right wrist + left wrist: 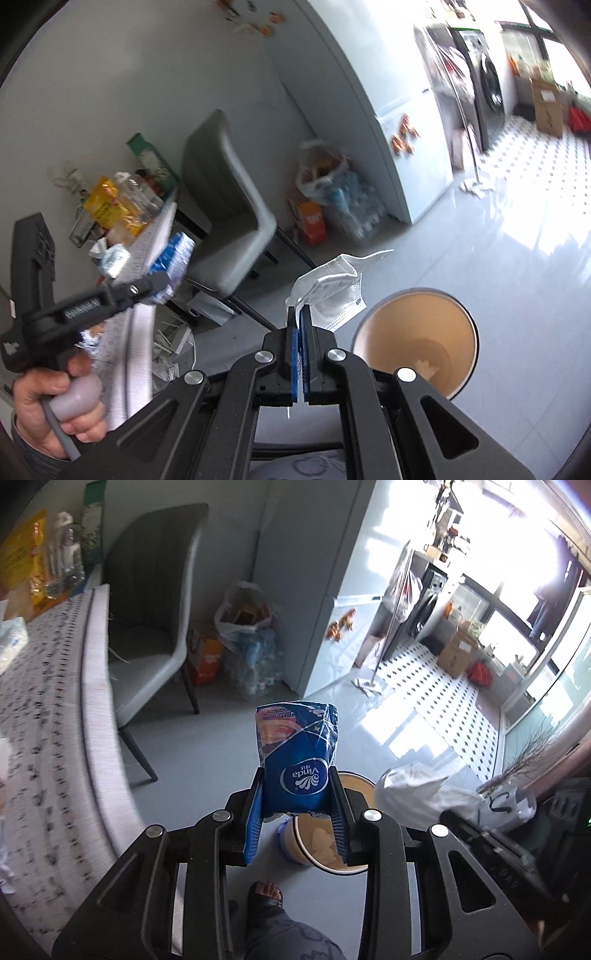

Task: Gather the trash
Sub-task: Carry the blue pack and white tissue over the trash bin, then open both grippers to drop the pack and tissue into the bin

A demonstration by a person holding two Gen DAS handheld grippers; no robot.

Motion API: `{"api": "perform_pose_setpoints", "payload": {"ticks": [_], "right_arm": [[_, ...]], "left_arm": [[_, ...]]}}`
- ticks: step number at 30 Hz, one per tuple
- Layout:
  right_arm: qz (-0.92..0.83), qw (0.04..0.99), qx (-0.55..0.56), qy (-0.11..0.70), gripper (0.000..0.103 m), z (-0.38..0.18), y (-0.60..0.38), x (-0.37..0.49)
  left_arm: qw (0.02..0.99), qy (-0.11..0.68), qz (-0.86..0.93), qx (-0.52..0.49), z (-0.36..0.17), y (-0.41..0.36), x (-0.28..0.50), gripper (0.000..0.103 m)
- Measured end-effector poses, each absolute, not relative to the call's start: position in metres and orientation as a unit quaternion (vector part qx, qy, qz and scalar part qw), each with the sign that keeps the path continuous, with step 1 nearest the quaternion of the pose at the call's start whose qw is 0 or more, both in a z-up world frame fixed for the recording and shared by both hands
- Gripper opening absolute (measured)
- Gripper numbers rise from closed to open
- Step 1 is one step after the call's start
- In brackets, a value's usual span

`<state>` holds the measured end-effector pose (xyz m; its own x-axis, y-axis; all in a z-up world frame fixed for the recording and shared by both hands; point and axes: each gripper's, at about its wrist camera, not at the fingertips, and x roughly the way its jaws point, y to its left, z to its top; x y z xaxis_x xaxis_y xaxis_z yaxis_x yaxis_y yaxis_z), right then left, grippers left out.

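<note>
Left hand-held gripper (297, 788) pinches an empty blue tissue pack (297, 753) w/ the bin (334, 843) just below at 5 o'clock. Right hand-held gripper (302, 314) is clamped tight on a used mask (332, 291), bin (415, 339) at 3 o'clock. Both look poised for dropping.

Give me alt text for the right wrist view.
The right gripper is shut on a white face mask, held above the floor beside an open tan bin. At left, a hand holds the left gripper with a blue tissue pack.
</note>
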<state>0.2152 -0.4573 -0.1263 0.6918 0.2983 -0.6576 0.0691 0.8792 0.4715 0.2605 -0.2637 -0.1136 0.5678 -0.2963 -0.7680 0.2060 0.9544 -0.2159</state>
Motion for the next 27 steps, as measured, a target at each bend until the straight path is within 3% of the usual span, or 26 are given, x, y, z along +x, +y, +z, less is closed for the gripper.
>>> {"api": "perform_pose_setpoints", "payload": {"ticks": [12, 16, 18, 20, 27], "right_arm": [[0.021, 0.839, 0.292, 0.458, 0.003, -0.235, -0.503, 0.255], [0.006, 0.822, 0.312, 0.477, 0.007, -0.274, -0.515, 0.265], [-0.008, 0.809, 0.319, 0.493, 0.014, -0.289, -0.52, 0.267], [-0.02, 0.81, 0.324, 0.488, 0.054, -0.291, -0.526, 0.262], [-0.046, 0.824, 0.33, 0.458, 0.053, -0.267, -0.555, 0.233]], "left_arm": [[0.847, 0.503, -0.166, -0.054, -0.168, -0.322, 0.31, 0.032], [0.833, 0.525, -0.167, -0.049, -0.186, -0.339, 0.318, 0.032], [0.825, 0.538, -0.168, -0.044, -0.195, -0.349, 0.322, 0.032], [0.818, 0.548, -0.169, -0.041, -0.203, -0.358, 0.324, 0.032], [0.793, 0.582, -0.178, -0.023, -0.23, -0.395, 0.331, 0.032]]}}
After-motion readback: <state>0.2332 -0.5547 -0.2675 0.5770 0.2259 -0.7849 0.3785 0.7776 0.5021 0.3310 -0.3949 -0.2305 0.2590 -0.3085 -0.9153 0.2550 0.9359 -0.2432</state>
